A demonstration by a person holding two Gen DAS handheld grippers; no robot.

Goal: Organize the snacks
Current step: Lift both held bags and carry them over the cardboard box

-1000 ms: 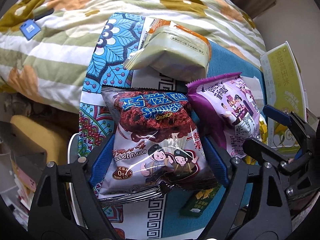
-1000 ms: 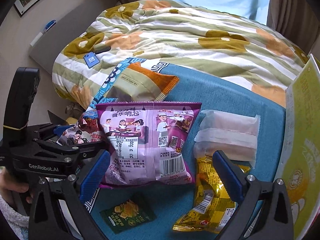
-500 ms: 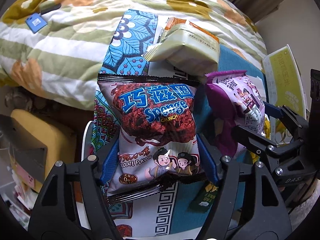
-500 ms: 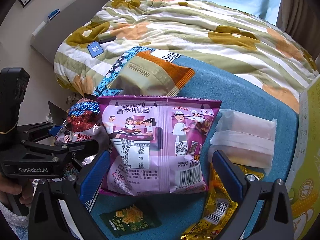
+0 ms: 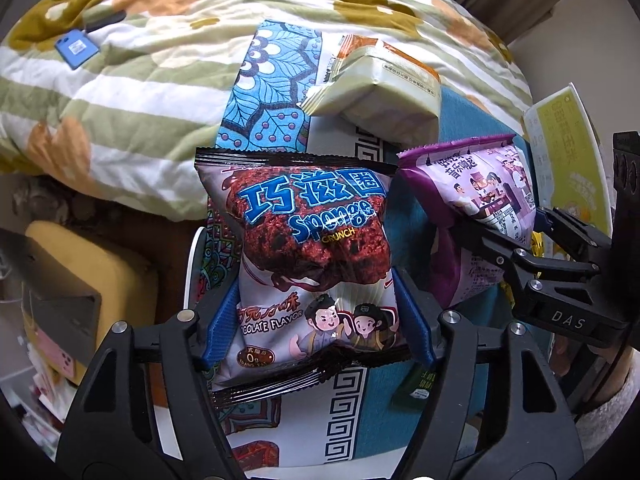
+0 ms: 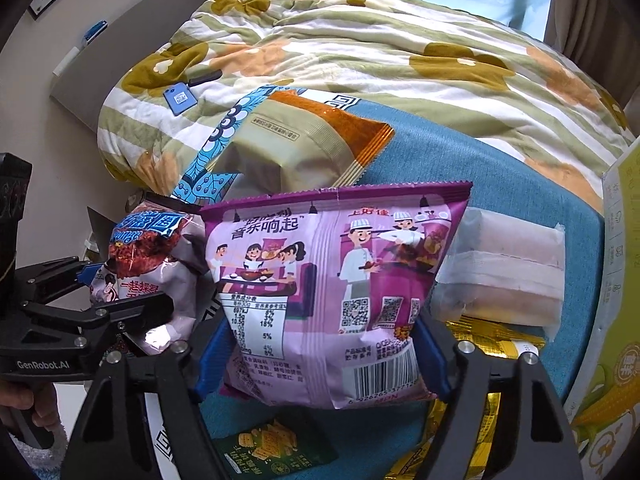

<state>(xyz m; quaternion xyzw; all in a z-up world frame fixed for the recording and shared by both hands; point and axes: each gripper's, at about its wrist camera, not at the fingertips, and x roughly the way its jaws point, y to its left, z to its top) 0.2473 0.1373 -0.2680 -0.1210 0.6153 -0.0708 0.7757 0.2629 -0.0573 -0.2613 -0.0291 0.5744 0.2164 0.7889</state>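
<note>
A chocolate Sponge Crunch bag [image 5: 312,240] stands upright between the blue pads of my left gripper [image 5: 316,328]. Its jaws are closing and the pads press the bag's lower sides. My right gripper [image 6: 320,356] is closing on a purple snack bag [image 6: 328,276], both pads against its bottom corners. The two bags hang side by side over a blue cloth-covered table [image 6: 460,160]. In the right wrist view the chocolate bag [image 6: 148,252] shows at the left. The purple bag [image 5: 476,208] shows at the right of the left wrist view.
A beige and orange bag [image 6: 296,148] lies behind them. To the right lie a white translucent pack [image 6: 504,276] and a gold packet [image 6: 500,340], and a small green sachet [image 6: 276,448] lies below. A yellow-green box [image 6: 612,320] stands at the right edge. A flowered quilt [image 6: 360,48] lies beyond.
The right jaws went from wide apart to pressing the purple bag. The left jaws narrowed onto the chocolate bag, which now stands more upright.
</note>
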